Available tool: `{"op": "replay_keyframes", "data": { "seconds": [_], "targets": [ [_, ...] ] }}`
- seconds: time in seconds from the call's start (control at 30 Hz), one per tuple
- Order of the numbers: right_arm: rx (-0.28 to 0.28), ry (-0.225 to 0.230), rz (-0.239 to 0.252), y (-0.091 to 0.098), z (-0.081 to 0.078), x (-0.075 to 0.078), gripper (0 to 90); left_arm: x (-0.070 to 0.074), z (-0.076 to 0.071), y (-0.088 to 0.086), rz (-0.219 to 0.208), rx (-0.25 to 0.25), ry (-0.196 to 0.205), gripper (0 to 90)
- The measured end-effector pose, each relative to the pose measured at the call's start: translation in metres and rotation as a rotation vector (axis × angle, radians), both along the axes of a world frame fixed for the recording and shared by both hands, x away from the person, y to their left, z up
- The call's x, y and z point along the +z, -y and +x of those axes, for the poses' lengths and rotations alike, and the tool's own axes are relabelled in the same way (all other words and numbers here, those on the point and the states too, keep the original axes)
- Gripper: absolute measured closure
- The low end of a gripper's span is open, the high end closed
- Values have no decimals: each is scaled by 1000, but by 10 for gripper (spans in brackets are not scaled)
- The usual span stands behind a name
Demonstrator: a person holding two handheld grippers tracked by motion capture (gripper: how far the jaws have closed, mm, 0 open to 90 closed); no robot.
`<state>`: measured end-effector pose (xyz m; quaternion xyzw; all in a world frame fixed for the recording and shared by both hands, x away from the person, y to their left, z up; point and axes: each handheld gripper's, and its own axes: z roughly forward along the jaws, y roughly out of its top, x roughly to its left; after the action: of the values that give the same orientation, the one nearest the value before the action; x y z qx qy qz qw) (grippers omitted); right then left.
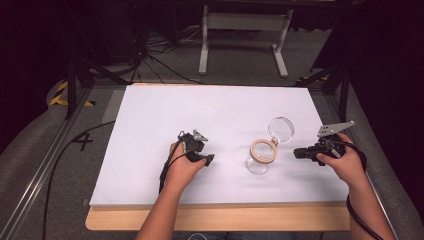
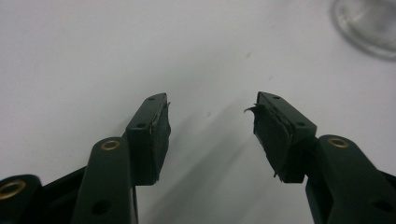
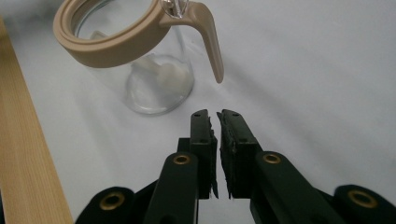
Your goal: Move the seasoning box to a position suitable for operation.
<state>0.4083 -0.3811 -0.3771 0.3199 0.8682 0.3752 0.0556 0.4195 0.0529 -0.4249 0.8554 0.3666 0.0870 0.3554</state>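
Observation:
A clear glass jar [image 1: 260, 159] with a tan sealing ring [image 1: 263, 150] stands on the white mat [image 1: 150, 125], right of centre. Its round glass lid [image 1: 281, 130] is swung open behind it. In the right gripper view the jar [image 3: 154, 79] stands close ahead and left, with something pale inside and a tan tab [image 3: 210, 42] hanging from the ring. My right gripper [image 1: 298, 153] [image 3: 217, 122] lies just right of the jar, jaws together on nothing. My left gripper [image 1: 210, 159] [image 2: 210, 126] rests left of the jar, jaws wide apart over bare mat. A glass edge [image 2: 369, 23] shows ahead of it.
The mat covers a wooden tabletop whose front edge [image 1: 215, 217] runs along the bottom, also the wood strip [image 3: 23, 140] in the right gripper view. Behind the table stand a white metal frame [image 1: 245, 35] and floor cables [image 1: 150, 55]. Bare mat lies on the left half.

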Motion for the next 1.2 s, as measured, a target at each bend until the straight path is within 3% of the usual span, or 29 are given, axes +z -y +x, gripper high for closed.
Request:
{"op": "replay_keyframes", "data": {
  "seconds": [0.17, 0.2, 0.5, 0.7, 0.8, 0.97, 1.2],
  "targets": [
    [27, -20, -19, -5, 1, -2, 836, 14, -4, -1, -25, -3, 26, 589],
    [39, -20, -34, -8, 0, -3, 842, 22, -6, -1, -30, -9, -11, 676],
    [42, -14, -29, -7, -2, 0, 864, 33, -12, 8, -13, -58, -28, 870],
    [62, -26, -35, -9, -2, -1, 874, 31, -10, 24, -33, -90, -35, 896],
    [68, -26, -34, -10, -2, -1, 873, 24, -7, 49, -37, -130, -33, 896],
    [64, -26, -29, -9, -4, -1, 872, 18, -3, 75, -45, -172, -31, 896],
    [52, -29, -18, -3, -6, -1, 868, 12, 4, 90, -37, -194, -42, 897]
  ]
}}
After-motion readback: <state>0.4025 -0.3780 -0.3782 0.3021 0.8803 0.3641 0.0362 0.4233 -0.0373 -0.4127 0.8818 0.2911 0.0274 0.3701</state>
